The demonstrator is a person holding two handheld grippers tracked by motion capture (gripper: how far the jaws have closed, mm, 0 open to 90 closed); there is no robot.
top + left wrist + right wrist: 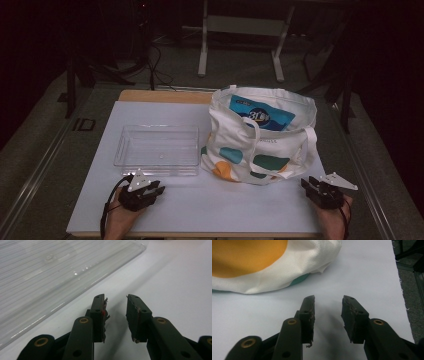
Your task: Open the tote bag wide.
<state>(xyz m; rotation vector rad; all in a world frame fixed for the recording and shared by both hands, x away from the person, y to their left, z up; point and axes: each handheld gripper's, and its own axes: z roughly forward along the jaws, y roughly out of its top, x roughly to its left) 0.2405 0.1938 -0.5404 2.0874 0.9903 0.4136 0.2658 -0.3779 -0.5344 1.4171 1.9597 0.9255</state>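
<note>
Left hand-held gripper (152, 189) sits lower left of the high view, resting on the white worktop (210, 210), jaws released with nothing between them. In the left gripper view the left hand-held gripper (116, 315) shows a clear gap between the pads, bare white surface beneath. Clear plastic tray (157, 150) lies just above it in the high view, near but not touching; in the left gripper view the clear plastic tray (50, 272) fills the upper left, its near edge running diagonally just ahead of the jaw tips.

Right hand-held gripper (312, 186) sits lower right of the high view, also released and gripping nothing. Right gripper view: right hand-held gripper (328, 315) jaws apart over bare worktop. Canvas tote bag (260, 135) stands centre right in the high view, white with teal and orange blobs, mouth open, handles drooping down its front. Blue packet (262, 114) is inside it, printed face up. Bag's lower right corner is near the right gripper, apart from it. In the right gripper view the canvas tote bag (269, 262) takes the upper left, orange patch and a teal sliver visible, a short way ahead of the jaws.

Worktop: white sheet over a wooden board (165, 96), board edge showing at the top. Room is dark; grey floor, table legs (202, 50) and cables (155, 65) at the top of the frame.
</note>
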